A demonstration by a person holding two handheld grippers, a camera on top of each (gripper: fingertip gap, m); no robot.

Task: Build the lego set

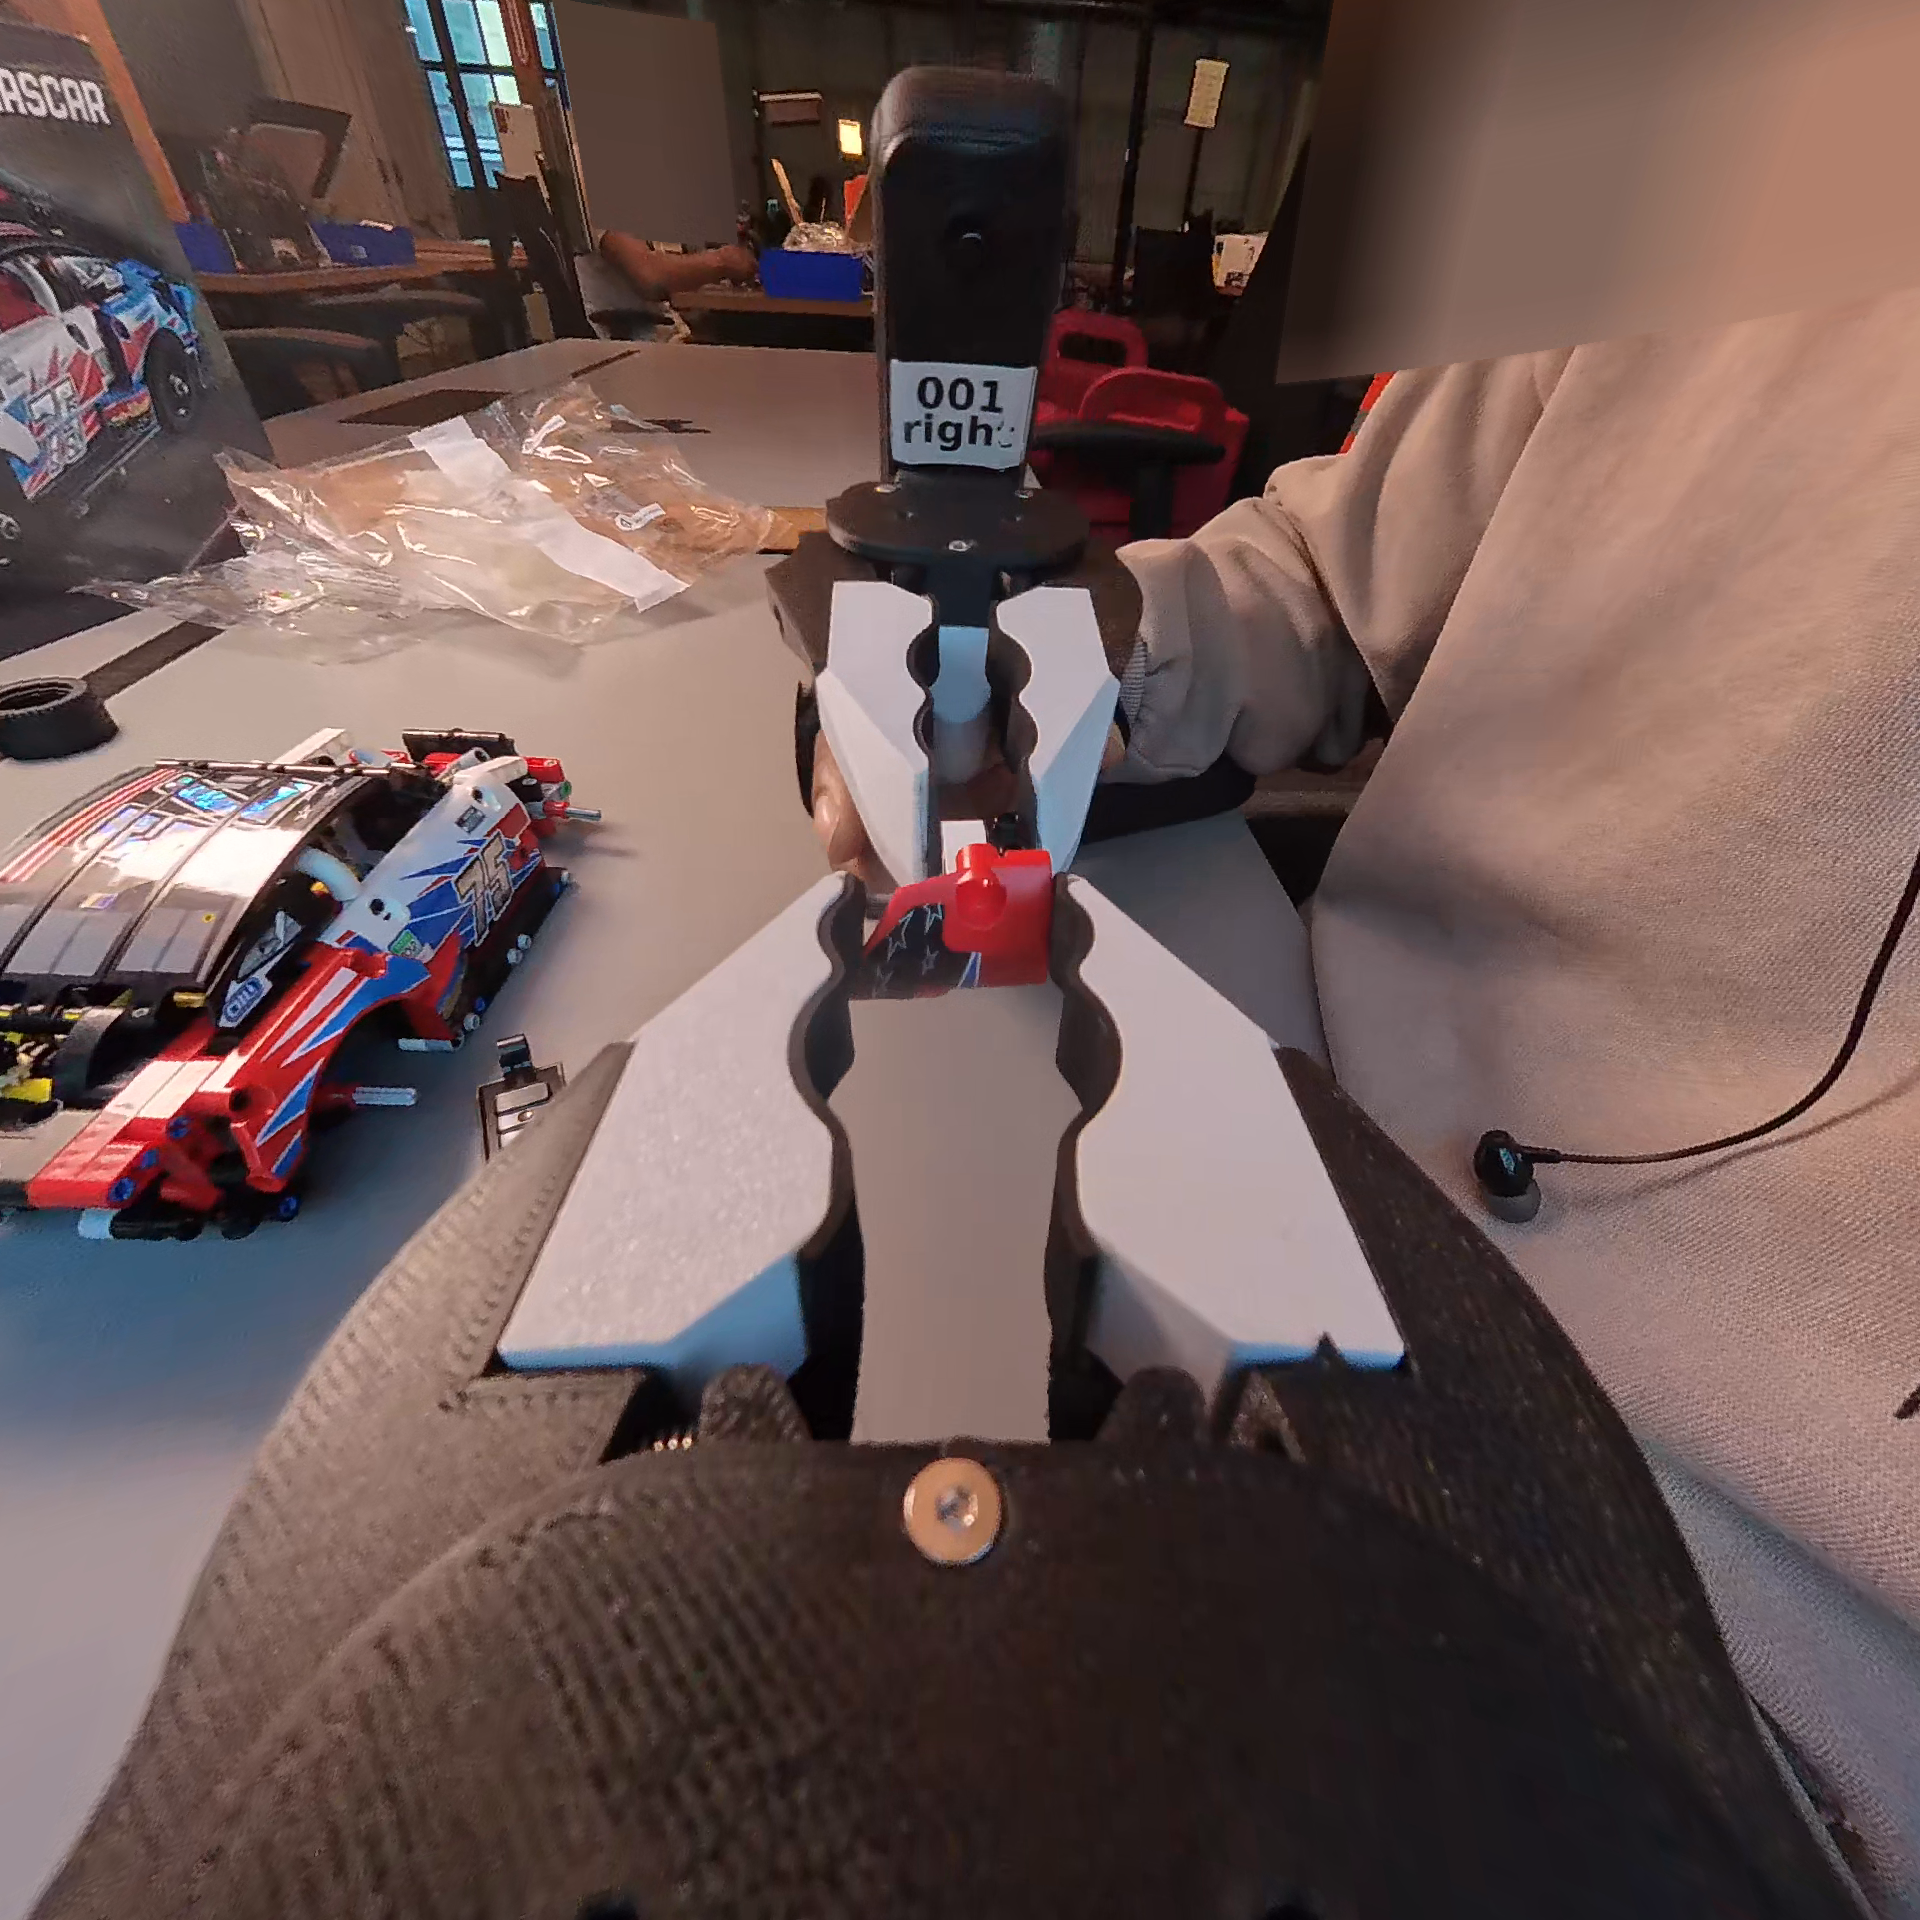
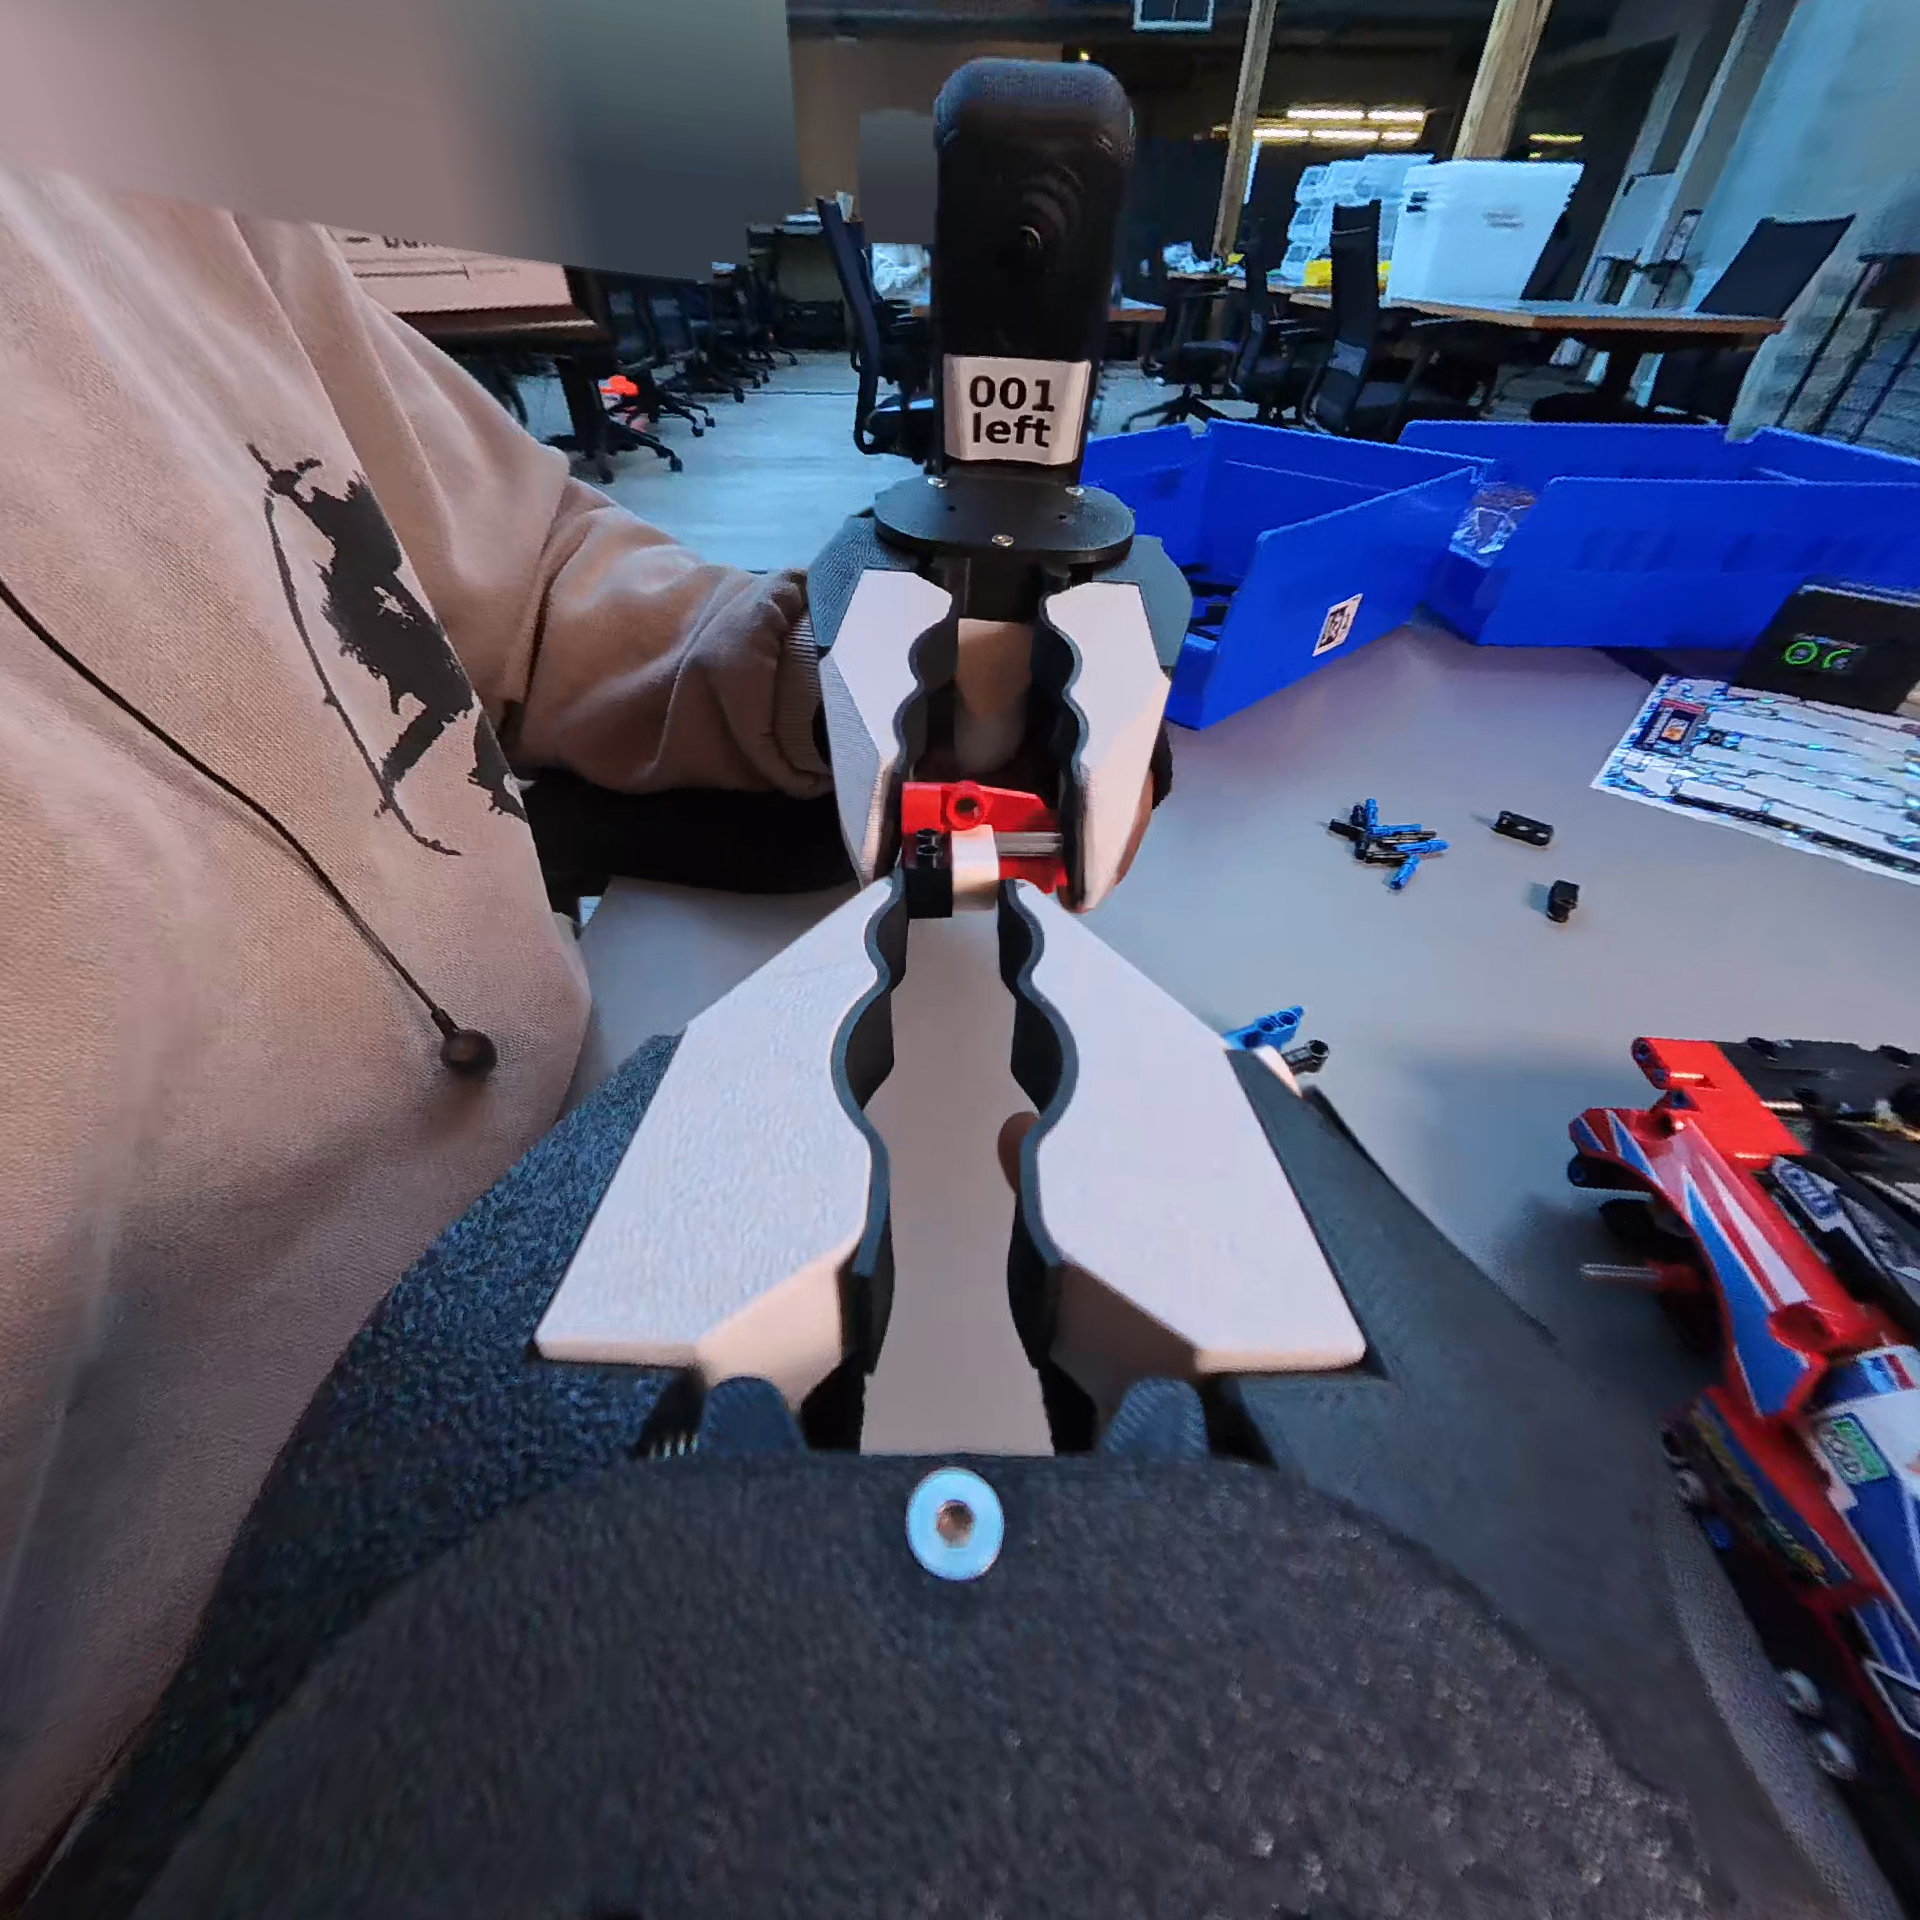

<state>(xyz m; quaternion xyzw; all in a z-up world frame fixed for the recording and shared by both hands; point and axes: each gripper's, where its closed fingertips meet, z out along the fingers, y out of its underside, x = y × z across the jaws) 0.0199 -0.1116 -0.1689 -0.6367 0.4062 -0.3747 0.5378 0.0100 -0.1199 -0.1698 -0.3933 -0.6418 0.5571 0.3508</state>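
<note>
My left gripper (image 1: 956,904) is shut on a red Lego panel (image 1: 992,925) with a dark starred sticker and holds it above the grey table (image 1: 665,727). My right gripper (image 2: 948,894) faces it tip to tip and is shut on a small black-and-white piece (image 2: 951,873) that sits against the red panel (image 2: 982,810). The right gripper also shows in the left wrist view (image 1: 982,842), and the left gripper in the right wrist view (image 2: 982,836). The partly built red, white and blue race car (image 1: 260,966) lies on the table to the side and also shows in the right wrist view (image 2: 1787,1299).
Empty plastic bags (image 1: 468,530), the set's box (image 1: 83,312), a black tyre (image 1: 52,717) and a small black part (image 1: 514,1101) lie by the car. Blue bins (image 2: 1455,551), the instruction booklet (image 2: 1766,769) and loose pins (image 2: 1387,831) lie beyond. The person's torso is close behind the grippers. My left and right fingertips are right by each other.
</note>
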